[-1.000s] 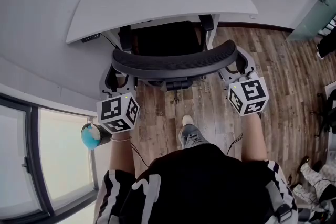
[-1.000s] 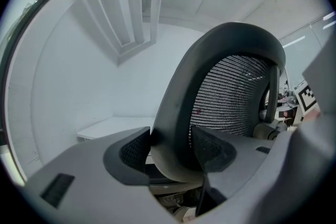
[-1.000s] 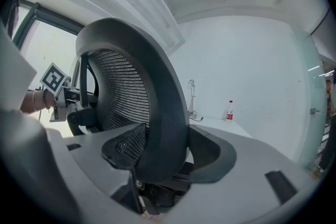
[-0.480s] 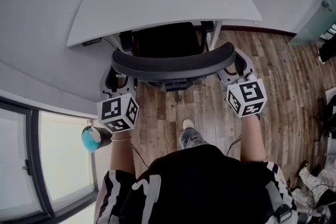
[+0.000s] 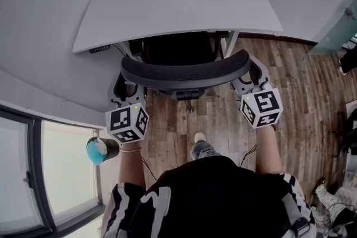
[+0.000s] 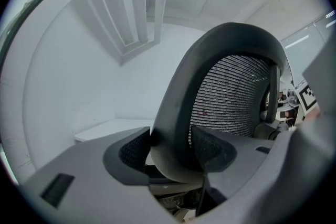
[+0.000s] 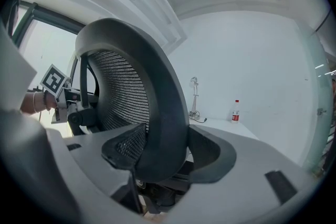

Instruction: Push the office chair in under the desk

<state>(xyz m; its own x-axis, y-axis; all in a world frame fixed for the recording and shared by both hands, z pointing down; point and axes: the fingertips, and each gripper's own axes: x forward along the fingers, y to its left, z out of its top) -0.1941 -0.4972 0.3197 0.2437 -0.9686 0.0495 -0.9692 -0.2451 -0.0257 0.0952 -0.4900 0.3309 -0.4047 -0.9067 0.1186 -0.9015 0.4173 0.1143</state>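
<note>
Head view: office chair (image 5: 178, 48) seat partly under the white desk (image 5: 167, 5) at 12 o'clock; left gripper (image 6: 170, 150) clamps the backrest rim (image 5: 184, 71) at 9 o'clock, right gripper (image 7: 164, 152) at 3 o'clock.

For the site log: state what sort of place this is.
Probably an office: a white desk against the wall, a mesh-backed chair partly under it, and a wood-plank floor.

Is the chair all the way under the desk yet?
Not yet. The seat is partly under the desk. The left gripper and right gripper clamp the backrest rim. The backrest sticks out, so more pushing remains.
</note>
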